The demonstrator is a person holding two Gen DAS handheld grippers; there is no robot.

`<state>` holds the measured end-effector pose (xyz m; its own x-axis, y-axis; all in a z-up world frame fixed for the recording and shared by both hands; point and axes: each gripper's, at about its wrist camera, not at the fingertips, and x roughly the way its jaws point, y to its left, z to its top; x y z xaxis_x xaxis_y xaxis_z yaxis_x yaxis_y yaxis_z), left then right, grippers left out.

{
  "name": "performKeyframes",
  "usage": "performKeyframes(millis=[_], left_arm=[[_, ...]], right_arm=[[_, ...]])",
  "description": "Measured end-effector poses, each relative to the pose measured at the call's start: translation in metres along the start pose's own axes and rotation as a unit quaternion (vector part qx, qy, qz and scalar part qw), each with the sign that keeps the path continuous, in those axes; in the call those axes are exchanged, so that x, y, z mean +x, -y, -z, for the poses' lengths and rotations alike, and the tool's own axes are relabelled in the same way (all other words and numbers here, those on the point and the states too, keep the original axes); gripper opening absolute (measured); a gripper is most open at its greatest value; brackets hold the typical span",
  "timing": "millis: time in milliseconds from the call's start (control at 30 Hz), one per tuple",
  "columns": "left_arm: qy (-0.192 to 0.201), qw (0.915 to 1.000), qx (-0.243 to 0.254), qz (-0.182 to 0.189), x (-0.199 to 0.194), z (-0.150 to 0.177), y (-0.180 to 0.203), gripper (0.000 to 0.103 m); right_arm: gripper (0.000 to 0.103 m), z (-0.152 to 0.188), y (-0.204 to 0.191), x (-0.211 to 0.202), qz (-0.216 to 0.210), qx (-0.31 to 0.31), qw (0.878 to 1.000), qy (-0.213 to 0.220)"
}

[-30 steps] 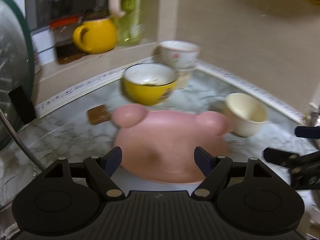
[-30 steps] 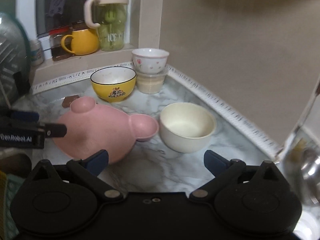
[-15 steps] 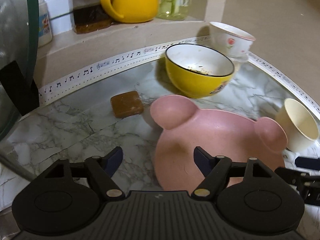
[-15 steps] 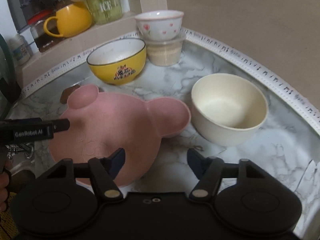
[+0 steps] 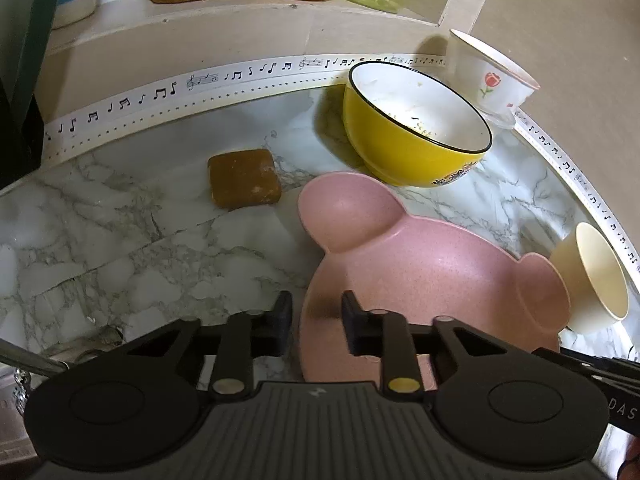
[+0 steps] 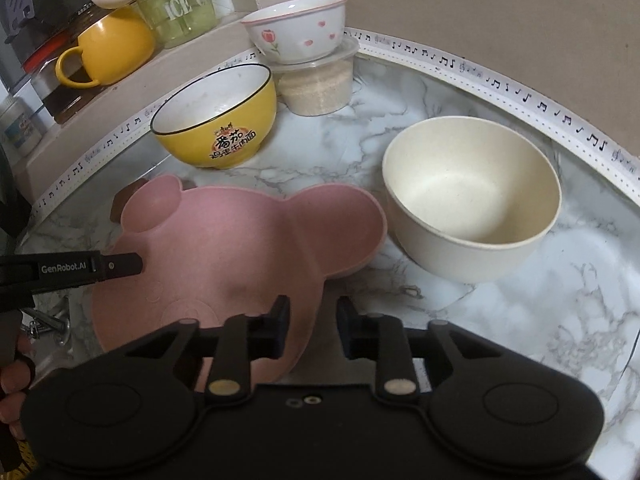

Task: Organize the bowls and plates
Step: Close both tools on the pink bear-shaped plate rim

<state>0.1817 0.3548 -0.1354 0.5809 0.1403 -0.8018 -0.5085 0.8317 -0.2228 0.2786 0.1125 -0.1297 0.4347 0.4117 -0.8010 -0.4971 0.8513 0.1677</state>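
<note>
With both grippers' fingers closing on opposite near edges of the pink bear-shaped plate (image 6: pixel 224 256) lying flat on the worktop (image 6: pixel 520 320), left gripper (image 5: pixel 316 320) and right gripper (image 6: pixel 310 326) should seemingly bite the rim fully, then lift level together.

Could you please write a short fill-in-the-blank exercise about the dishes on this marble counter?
1. The bear-shaped plate is coloured ____.
2. The flowered bowl sits on top of a lidded plastic ____.
3. The bowl printed with black characters is ____ on the outside.
4. The brown block lies on the ____.

Missing words: pink; container; yellow; counter
</note>
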Motion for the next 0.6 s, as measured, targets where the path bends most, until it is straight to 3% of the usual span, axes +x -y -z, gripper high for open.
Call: performKeyframes(millis=[167,600], left_arm=[[0.001,1.0,0.003,0.001,-0.003,0.003,0.001,0.018],[0.004,0.9999,0.012,0.012,-0.037,0.029,0.009,0.015]], right_arm=[[0.01,0.001,0.0,-0.001,0.001,0.005,1.0,0.0],[0.009,0.017,0.007,-0.024,0.002,0.013,1.0,0.0]])
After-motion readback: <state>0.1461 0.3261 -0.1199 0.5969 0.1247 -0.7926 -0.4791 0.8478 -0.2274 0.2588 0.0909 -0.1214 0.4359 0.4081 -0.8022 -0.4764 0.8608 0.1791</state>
